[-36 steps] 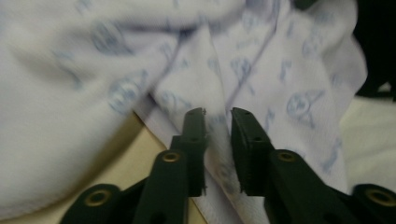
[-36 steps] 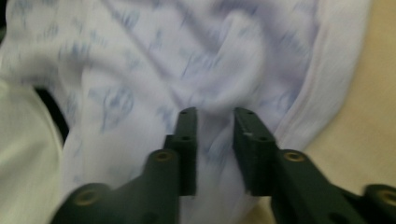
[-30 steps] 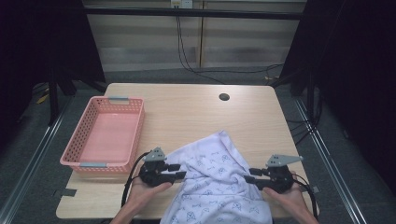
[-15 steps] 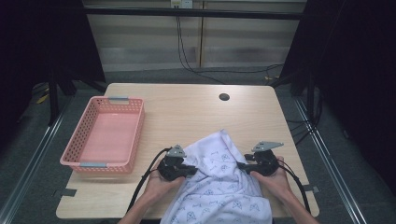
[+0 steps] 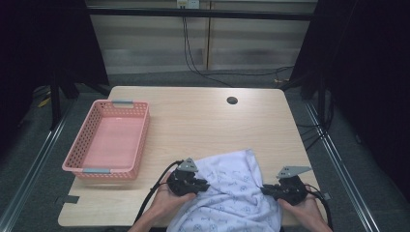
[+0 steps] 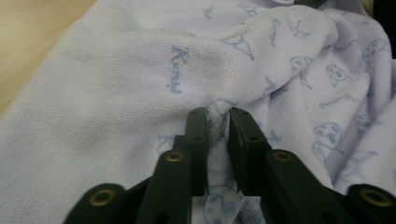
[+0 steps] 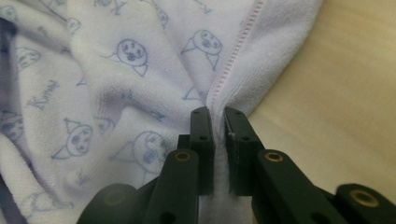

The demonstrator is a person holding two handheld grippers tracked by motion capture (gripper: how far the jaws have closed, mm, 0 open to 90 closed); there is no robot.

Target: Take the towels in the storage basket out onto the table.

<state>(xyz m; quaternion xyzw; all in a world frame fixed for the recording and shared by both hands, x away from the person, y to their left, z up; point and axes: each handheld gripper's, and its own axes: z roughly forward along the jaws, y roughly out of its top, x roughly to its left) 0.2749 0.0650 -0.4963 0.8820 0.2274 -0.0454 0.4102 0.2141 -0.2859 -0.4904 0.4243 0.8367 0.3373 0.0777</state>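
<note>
A white terry-cloth towel printed with small blue cat faces and blue script [image 5: 232, 193] lies crumpled at the near edge of the pale wooden counter [image 5: 203, 121], its lower part hanging over that edge between the person's 2 hands. The left gripper [image 5: 203, 184], black with a grey three-cornered plate on top, sits at the towel's left side, and in the left gripper view its 2 jaws are pinched on a raised fold of the cloth [image 6: 140, 93], with fabric bunched in the narrow gap between them; these jaws have just been opening slightly yet the fold is gripped. The right gripper [image 5: 267, 190] sits at the towel's right side, and in the right gripper view its 2 jaws have just been closing and now clamp the towel's hemmed edge [image 7: 140, 70], where a line of pink stitching runs down into the gap. Bare wood shows just right of that hem. A pink perforated plastic basket with grey handles [image 5: 87, 145] stands on the left part of the counter, well apart from the towel. A small dark round hole [image 5: 232, 100] marks the far side of the counter.
</note>
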